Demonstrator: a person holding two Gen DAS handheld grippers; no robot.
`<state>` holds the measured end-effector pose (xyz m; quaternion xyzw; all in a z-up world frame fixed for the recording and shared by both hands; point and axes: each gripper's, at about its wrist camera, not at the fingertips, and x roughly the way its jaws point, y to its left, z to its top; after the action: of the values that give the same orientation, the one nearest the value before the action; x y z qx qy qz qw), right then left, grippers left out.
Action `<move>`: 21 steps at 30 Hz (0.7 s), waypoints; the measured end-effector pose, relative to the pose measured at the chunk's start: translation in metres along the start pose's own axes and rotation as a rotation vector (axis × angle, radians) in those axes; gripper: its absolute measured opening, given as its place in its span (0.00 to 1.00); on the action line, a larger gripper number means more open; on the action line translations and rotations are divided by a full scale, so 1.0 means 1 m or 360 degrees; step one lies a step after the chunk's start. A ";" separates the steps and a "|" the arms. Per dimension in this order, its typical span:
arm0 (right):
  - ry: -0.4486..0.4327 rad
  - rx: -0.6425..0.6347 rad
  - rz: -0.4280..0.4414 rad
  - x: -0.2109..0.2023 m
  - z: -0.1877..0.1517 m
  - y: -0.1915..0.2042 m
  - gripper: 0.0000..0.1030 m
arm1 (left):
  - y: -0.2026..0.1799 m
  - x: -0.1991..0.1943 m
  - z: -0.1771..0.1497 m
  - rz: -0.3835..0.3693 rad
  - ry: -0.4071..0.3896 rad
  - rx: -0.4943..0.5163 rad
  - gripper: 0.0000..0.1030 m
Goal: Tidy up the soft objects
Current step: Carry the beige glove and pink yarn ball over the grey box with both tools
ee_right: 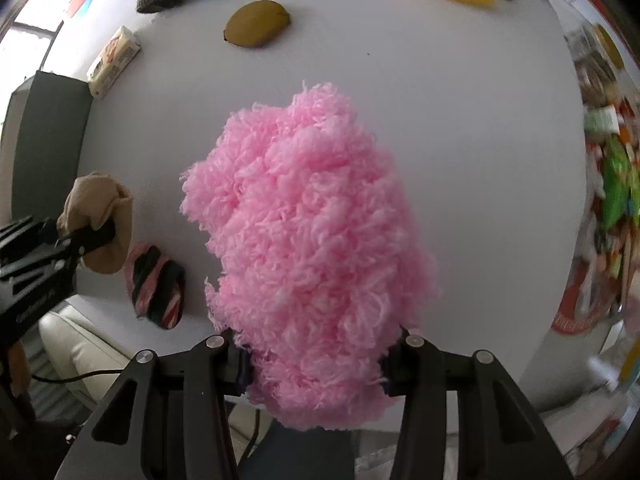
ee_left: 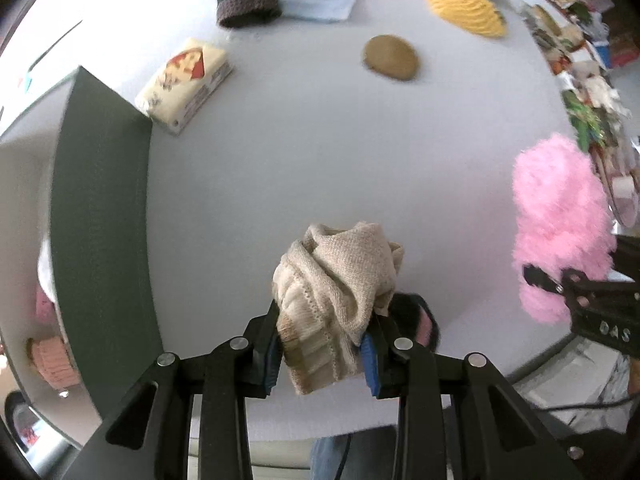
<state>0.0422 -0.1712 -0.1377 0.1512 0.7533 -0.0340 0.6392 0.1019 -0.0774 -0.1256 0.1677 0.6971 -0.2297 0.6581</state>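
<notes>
My left gripper [ee_left: 332, 320] is shut on a beige knitted cloth [ee_left: 336, 272], bunched up and held above the white table [ee_left: 300, 160]. Under it, near the front edge, lies a pink-and-black striped sock [ee_right: 156, 284]. My right gripper [ee_right: 316, 360] is shut on a big fluffy pink yarn piece [ee_right: 312, 220] that hides most of its fingertips. In the left wrist view that pink piece [ee_left: 560, 216] hangs at the far right. The right wrist view shows the left gripper [ee_right: 96, 236] with the beige cloth [ee_right: 100, 200] at the left edge.
A dark green bin [ee_left: 100, 220] stands at the table's left, with a pink knitted item [ee_left: 52, 360] inside. Further back lie a tissue pack [ee_left: 184, 84], a brown oval pad [ee_left: 391, 58], a yellow knit [ee_left: 464, 8] and a brown knitted hat [ee_left: 248, 4]. Clutter lines the right edge.
</notes>
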 end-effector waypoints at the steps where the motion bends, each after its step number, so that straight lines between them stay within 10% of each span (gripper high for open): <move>1: -0.0009 0.0015 0.0009 -0.003 -0.002 0.000 0.48 | -0.002 -0.007 -0.003 -0.0002 -0.0022 0.0012 0.33; 21: -0.0259 -0.0065 -0.0016 -0.062 -0.053 0.022 0.49 | 0.047 -0.077 -0.033 0.0018 -0.0410 -0.0131 0.33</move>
<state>0.0064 -0.1492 -0.0647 0.1311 0.7000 -0.0340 0.7011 0.1050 -0.0148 -0.0524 0.1135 0.6149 -0.2168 0.7497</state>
